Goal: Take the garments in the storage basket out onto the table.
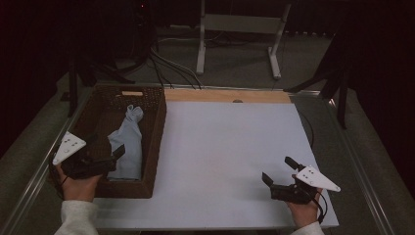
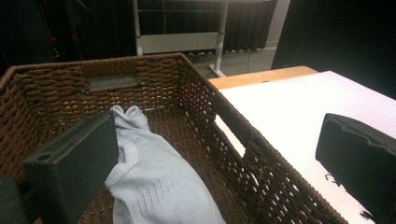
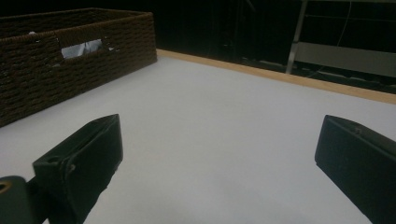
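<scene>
High view: left hand-held gripper (image 1: 115,155) over wicker basket (image 1: 155,142), jaws wide apart, empty. Pale blue cloth (image 1: 126,147) inside basket, just ahead of its jaws. Right hand-held gripper (image 1: 276,171) spread open, empty, over table (image 1: 220,156). Likely release step; next, withdraw clear of rim.

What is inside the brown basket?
A pale blue cloth lies in the basket, bunched toward its far end. Bare woven floor shows beside it. Whatever is under the cloth is covered.
</scene>
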The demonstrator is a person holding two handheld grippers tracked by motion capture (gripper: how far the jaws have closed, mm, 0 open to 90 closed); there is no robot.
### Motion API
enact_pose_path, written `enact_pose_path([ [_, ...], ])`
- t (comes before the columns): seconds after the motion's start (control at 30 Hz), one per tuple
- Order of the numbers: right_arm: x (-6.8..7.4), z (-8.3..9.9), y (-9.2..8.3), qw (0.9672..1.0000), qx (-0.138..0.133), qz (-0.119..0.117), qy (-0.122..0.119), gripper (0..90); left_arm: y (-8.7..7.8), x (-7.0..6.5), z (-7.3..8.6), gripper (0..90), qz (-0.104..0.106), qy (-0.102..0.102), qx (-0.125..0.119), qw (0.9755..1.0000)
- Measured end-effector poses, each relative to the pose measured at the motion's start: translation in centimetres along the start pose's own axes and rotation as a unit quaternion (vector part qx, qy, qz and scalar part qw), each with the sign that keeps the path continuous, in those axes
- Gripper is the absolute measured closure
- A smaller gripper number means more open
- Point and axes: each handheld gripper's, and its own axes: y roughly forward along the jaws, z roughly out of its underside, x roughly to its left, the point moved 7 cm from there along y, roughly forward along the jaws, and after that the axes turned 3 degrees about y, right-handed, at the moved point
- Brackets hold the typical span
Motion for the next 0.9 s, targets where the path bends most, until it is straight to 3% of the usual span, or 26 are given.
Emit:
enact_pose_path([
  [0.43, 0.0, 0.0, 0.0, 1.0000, 0.000, 0.000, 0.001, 1.1, 1.2, 0.3, -0.8, 0.3, 0.006, 0.006, 0.008, 0.9999],
  [0.9, 0.0, 0.0, 0.0, 1.0000, 0.000, 0.000, 0.000, 1.2, 2.8, 1.4, -0.6, 0.3, 0.007, -0.009, 0.017, 0.9998],
])
